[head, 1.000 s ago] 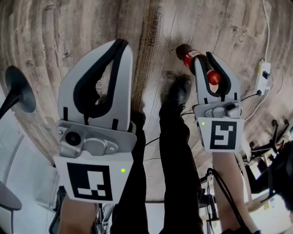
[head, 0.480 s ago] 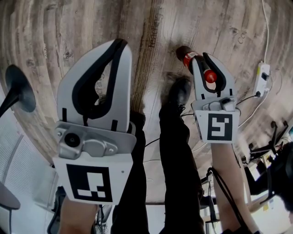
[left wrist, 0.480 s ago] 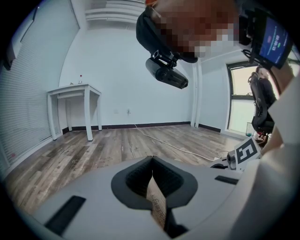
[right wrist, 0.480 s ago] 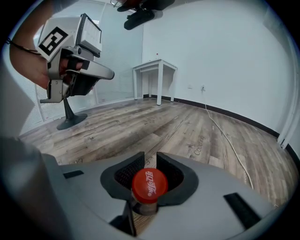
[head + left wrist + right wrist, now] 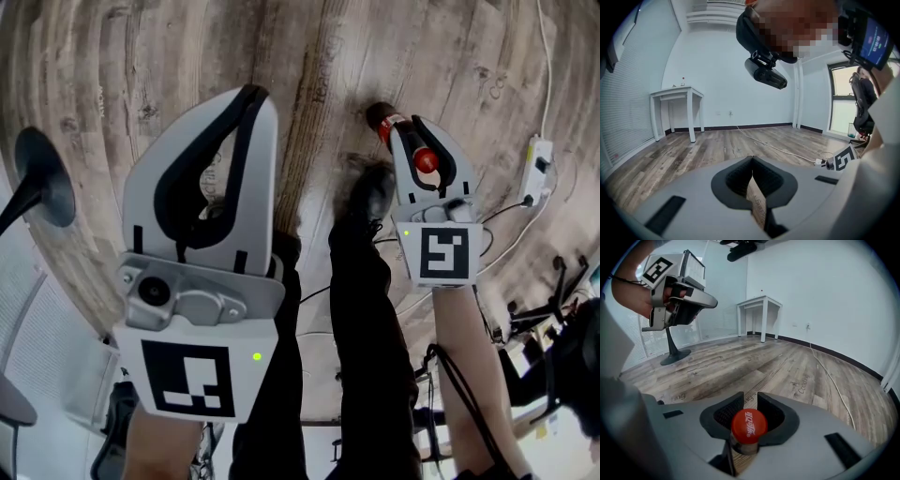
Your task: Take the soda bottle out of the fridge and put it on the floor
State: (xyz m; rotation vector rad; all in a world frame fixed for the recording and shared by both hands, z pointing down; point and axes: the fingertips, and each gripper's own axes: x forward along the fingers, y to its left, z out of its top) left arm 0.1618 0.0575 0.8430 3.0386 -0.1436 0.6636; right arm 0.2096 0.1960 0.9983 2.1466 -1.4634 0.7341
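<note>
Pinching the soda bottle [image 5: 382, 120] at the neck, just under its red cap [image 5: 748, 425], with the right claw [image 5: 425, 127]. Easing those jaws apart at this moment, with the neck between them. Holding it roughly upright, cap uppermost, low over the wooden floor [image 5: 450, 56], already clear of the fridge and just to the far right of a black shoe [image 5: 373, 187]. Cannot tell whether the base is resting on the boards or hanging just above them. Holding the left claw [image 5: 251, 96] pressed together on nothing, raised at the near left and playing no part.

Judging the risks from here:

1. Letting go before the base sits flat. Tall, narrow and gripped only at the top, so likely to rock, topple and roll across the boards.
2. Snagging the cap's rim on a pad while drawing away with the jaws only partly spread, and dragging the bottle over.
3. Knocking it with the shoe just beside it on stepping back.
4. Rolling right toward the power strip [image 5: 537, 161] and its cable, with a bad outcome if dropped hard enough to leak.

Safest to confirm firm contact with the floor, spread wide, then withdraw straight off the neck.
</note>
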